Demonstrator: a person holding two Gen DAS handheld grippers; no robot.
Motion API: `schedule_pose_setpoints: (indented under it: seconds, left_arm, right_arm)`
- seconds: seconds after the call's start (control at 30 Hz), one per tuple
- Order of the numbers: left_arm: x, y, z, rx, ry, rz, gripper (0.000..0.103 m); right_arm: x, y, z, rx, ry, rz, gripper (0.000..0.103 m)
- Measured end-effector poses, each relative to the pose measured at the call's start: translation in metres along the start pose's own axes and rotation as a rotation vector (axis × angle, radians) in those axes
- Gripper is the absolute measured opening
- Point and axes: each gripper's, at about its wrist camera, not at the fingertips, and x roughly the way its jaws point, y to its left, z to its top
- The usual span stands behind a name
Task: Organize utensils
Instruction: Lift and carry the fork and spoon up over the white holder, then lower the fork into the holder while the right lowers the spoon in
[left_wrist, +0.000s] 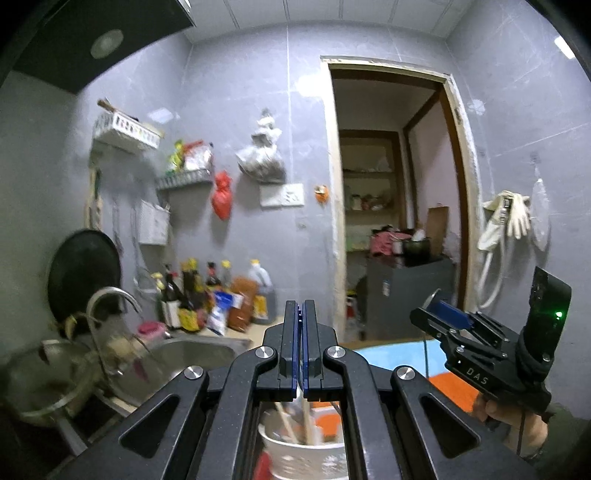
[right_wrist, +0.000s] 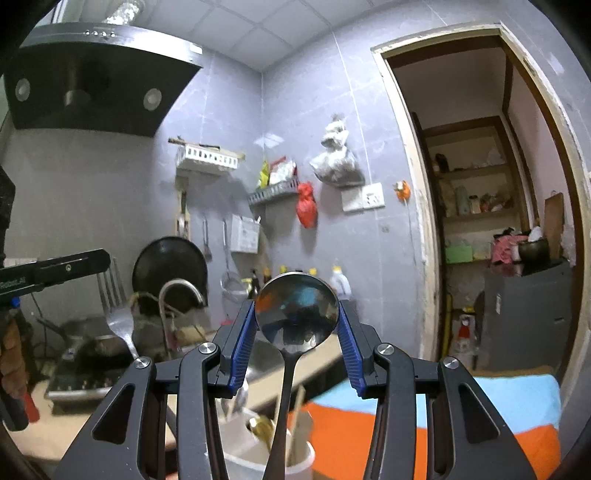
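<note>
Item 1, my left fingers (left_wrist: 300, 308): blue pads pressed flat together, nothing between them. White lettering on the side of this gripper's body, seen from the right wrist, reads roughly "Robot_AI", its start cut off by the picture's edge

Item 2, my right fingers (right_wrist: 297, 301): part spread and pinching the spoon (right_wrist: 297, 317) by the rim of its bowl, one blue ribbed pad on each side. "DAS" is printed in pale capitals on this gripper's body, and a green light glows on the unit behind it; my hand shows at the grip below

Item 3, the spoon: large round bowl of polished metal, mirror-bright, facing my right camera and reflecting blue and orange; slim dark handle hanging straight down from it towards the white holder (right_wrist: 251, 461). Whether the handle's end sits inside the holder I cannot tell

Item 4, the white holder: slotted plastic cup just below both grippers, carrying pale wooden chopsticks (right_wrist: 297, 417) and a gold-coloured spoon (right_wrist: 260, 426)

Item 5, a steel fork (right_wrist: 120, 321): tines up, tilted, left of my right fingers

Item 6, surroundings: steel sink (left_wrist: 199, 354) with curved tap (left_wrist: 110, 299); sauce bottles (left_wrist: 192, 291) against the wall, labels too blurred to read; orange and blue cloth (right_wrist: 480, 398) on the bench
</note>
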Motion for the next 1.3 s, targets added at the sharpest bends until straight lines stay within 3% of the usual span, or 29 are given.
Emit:
schedule_pose_setpoints:
  seconds: [0.17, 0.53, 0.8, 1.3]
  left_arm:
    - [0.014, 0.016, -0.004, 0.020, -0.008, 0.063, 0.000]
    - [0.063, 0.028, -0.037, 0.029, 0.003, 0.150, 0.000]
    - [0.085, 0.020, -0.062, 0.042, 0.043, 0.140, 0.000]
    - [0.105, 0.008, -0.098, 0.018, 0.140, 0.098, 0.000]
  right_arm:
    - [0.018, 0.010, -0.006, -0.013, -0.023, -0.020, 0.041]
    - [0.044, 0.013, -0.044, -0.063, -0.072, -0.159, 0.041]
    - [0.052, 0.007, -0.068, -0.042, -0.041, -0.202, 0.041]
    - [0.052, 0.008, -0.093, -0.041, 0.007, -0.163, 0.041]
